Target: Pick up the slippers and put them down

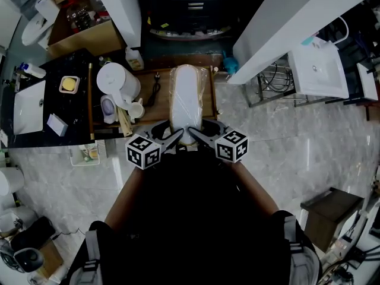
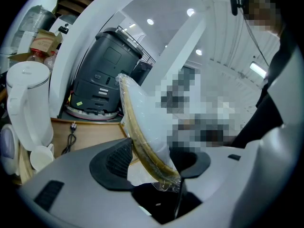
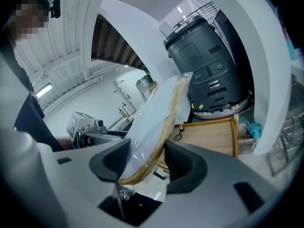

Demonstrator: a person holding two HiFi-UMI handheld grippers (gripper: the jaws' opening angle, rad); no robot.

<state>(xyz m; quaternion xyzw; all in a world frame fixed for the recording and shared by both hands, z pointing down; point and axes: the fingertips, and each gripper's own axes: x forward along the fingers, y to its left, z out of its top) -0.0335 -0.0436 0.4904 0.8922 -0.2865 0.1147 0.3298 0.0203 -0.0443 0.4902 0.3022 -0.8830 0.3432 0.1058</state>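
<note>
We see white slippers (image 1: pixel 188 103) with tan sole edges under clear glossy wrap, a brown wooden tray (image 1: pixel 155 79), a white kettle (image 1: pixel 116 83), a black desk (image 1: pixel 77 64), a dark grey machine (image 2: pixel 107 75) and a pale, grey-veined marble floor (image 1: pixel 285 153).

Head view: high, steeply down, wide over floor (image 1: pixel 297 153). Gripper views: low, close, along own jaws, looking in from left and right. All three share slippers (image 1: pixel 187 103), tray (image 1: pixel 161 109), black machine (image 2: pixel 102 75).
</note>
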